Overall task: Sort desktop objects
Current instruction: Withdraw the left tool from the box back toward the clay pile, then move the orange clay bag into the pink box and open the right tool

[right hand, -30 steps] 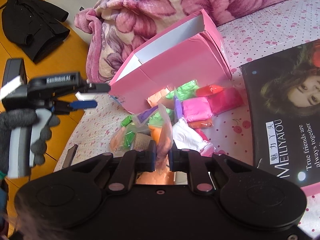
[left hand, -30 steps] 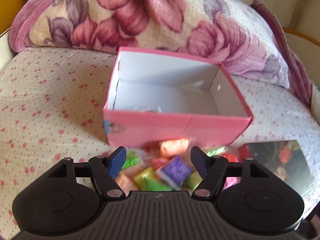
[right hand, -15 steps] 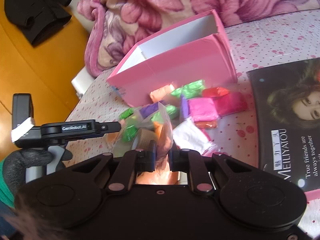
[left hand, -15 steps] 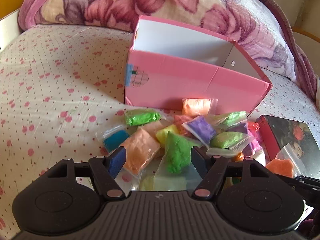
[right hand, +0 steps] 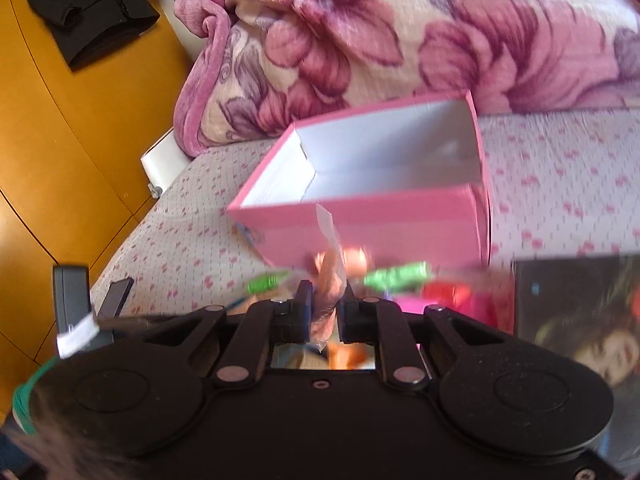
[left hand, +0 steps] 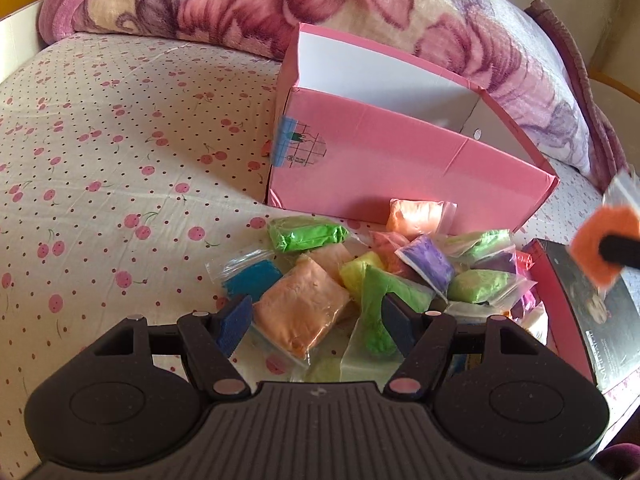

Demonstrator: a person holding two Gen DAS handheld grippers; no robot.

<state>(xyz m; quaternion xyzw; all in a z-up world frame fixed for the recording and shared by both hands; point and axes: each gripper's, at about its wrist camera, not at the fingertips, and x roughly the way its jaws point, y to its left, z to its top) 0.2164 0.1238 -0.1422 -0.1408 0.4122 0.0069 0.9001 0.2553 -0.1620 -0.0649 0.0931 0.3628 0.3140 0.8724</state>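
Note:
An open pink box (left hand: 400, 160) stands on the cherry-print bed sheet (left hand: 100, 152); it also shows in the right wrist view (right hand: 372, 220). Several bags of coloured clay lie in a pile in front of it. My left gripper (left hand: 314, 320) is open, low over a peach clay bag (left hand: 300, 312) and a green one (left hand: 376, 300). My right gripper (right hand: 325, 304) is shut on an orange clay bag (right hand: 330, 280), held in the air in front of the box. That bag shows at the right edge of the left wrist view (left hand: 604, 240).
A floral blanket (left hand: 280, 4) is heaped behind the box. A magazine (left hand: 592, 304) lies right of the pile, also in the right wrist view (right hand: 580, 312). An orange floor (right hand: 60, 140) with a black garment (right hand: 92, 4) lies beyond the bed's left edge.
My left gripper has pulled back and down from over the box to the clay pile. My right gripper has lifted the orange bag up off the pile toward the box.

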